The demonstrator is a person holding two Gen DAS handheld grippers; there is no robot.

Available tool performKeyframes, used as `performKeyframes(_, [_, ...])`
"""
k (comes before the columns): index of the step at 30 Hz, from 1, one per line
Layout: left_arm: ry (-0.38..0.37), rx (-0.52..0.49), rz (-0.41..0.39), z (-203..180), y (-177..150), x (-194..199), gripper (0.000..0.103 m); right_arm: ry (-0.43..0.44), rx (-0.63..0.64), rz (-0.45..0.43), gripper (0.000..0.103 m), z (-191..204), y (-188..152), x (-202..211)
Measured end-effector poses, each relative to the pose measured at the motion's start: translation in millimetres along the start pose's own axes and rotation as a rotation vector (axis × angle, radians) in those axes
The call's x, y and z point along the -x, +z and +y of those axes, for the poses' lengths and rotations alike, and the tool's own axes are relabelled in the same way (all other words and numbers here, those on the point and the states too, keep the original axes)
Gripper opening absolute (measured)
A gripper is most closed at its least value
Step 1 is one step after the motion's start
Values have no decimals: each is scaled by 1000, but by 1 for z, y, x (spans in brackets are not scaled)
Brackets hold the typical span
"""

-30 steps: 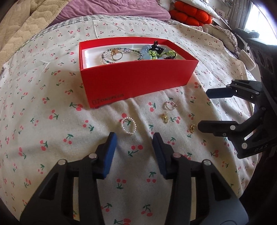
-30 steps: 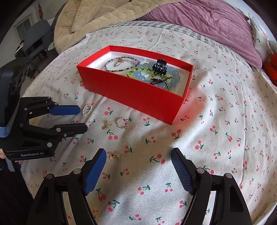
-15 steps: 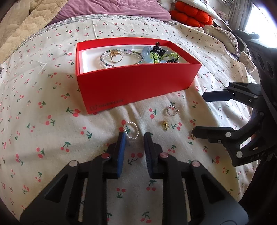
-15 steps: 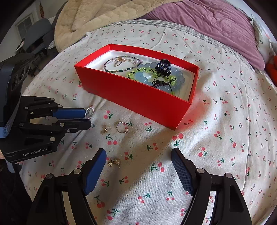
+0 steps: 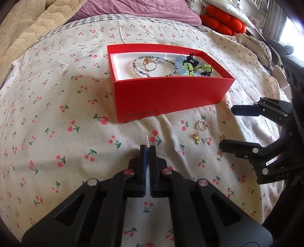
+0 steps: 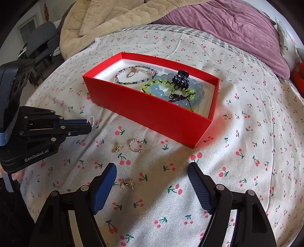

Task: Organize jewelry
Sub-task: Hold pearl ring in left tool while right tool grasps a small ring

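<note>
My left gripper [image 5: 147, 150] is shut on a small pearl ring [image 5: 147, 141], which stands edge-on between the pads; it also shows in the right wrist view [image 6: 91, 120] at the left gripper's [image 6: 89, 126] tips, just above the bedsheet. A red box [image 5: 171, 95] [image 6: 152, 110] holds beaded bracelets [image 6: 133, 76], a ring and a dark hair clip [image 6: 180, 78]. My right gripper [image 6: 152, 182] is open and empty over a gold earring [image 6: 127, 184]. A beaded ring [image 6: 135, 145] [image 5: 202, 124] and a gold charm [image 6: 116, 147] [image 5: 196, 137] lie in front of the box.
The cherry-print sheet [image 5: 57, 114] covers the bed. A purple blanket [image 6: 228, 28] and a beige quilt [image 6: 106, 17] lie behind the box. Red cushions [image 5: 222, 23] sit at the far right. A chair [image 6: 41, 41] stands off the bed's left side.
My left gripper closed from open onto the pearl ring and lifted it off the sheet. The right gripper stayed open and shifted slightly toward the gold earring.
</note>
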State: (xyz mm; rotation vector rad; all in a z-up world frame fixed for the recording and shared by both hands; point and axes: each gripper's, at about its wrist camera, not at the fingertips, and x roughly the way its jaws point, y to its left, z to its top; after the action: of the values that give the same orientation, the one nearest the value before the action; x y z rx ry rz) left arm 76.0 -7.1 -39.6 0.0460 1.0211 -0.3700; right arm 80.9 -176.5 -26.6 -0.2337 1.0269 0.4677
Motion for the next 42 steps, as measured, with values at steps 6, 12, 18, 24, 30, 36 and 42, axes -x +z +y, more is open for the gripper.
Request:
performKeyframes(6, [-2, 11, 6, 3, -3, 5, 3, -66, 15, -27, 67, -2, 8, -2])
performKeyframes(12, [-8, 19, 15, 4, -4, 5, 3, -64, 65, 9, 39, 4, 11, -16])
performKeyframes(18, [-14, 25, 19, 6, -4, 7, 3, -29, 105, 21, 39, 13, 12, -21])
performKeyframes(24, [-18, 23, 24, 5, -4, 7, 3, -25, 125, 24, 39, 17, 13, -25])
performKeyframes(30, [-22, 24, 27, 5, -3, 5, 3, -27, 148, 26, 36, 25, 17, -30])
performKeyframes(36, [-24, 24, 29, 6, -2, 4, 3, -14, 169, 35, 24, 30, 19, -34])
performKeyframes(42, [-22, 22, 28, 6, -2, 4, 3, 4, 164, 40, 17, 31, 19, -34])
